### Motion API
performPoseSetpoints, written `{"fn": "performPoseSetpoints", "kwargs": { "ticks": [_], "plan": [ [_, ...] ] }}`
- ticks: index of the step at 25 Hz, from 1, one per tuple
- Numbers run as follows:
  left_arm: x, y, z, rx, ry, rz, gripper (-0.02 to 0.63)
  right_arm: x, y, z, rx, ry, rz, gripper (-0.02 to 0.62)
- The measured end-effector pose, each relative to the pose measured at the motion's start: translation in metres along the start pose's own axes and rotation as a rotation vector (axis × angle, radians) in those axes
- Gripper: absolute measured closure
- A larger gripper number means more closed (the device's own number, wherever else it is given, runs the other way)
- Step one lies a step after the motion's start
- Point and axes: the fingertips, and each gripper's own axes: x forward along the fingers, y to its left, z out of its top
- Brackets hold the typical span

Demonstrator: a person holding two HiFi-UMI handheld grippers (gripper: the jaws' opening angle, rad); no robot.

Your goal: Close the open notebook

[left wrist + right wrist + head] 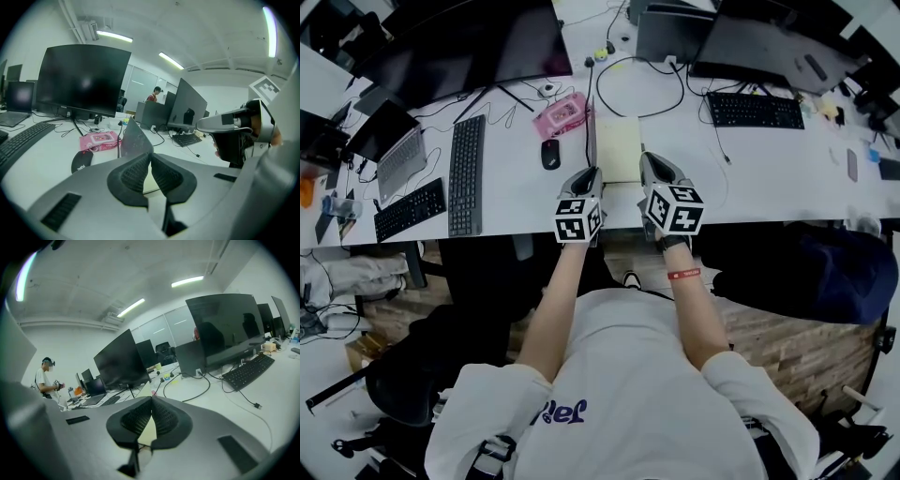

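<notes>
Bench [769,169]: white; only the head view takes in its long near edge.
Notebook [619,148]: mid-bench by the near edge, yellow page flat. The head view shows the cover edge-on; the left tongs' view shows the grey cover [133,139] standing up.
Left tongs [589,176]: jaws closed together, nothing between, at the notebook's near left corner.
Right tongs [651,164]: jaws closed together, empty, at its near right corner.
Mouse [550,154]: just left of the cover.

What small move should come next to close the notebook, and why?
Probably nudge the left gripper against the upright cover and tip it right onto the yellow page: the cover stands raised just ahead of that shut gripper.
</notes>
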Motion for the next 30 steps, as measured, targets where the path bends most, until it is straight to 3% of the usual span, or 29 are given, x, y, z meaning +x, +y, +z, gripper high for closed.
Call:
{"fn": "performPoseSetpoints", "kwargs": {
  "ticks": [30],
  "plan": [
    [0.028, -0.038, -0.013, 0.178, 0.053, -0.013, 0.558, -0.015, -0.033, -0.004, 0.061, -0.002, -0.056, 0.581]
  ]
}}
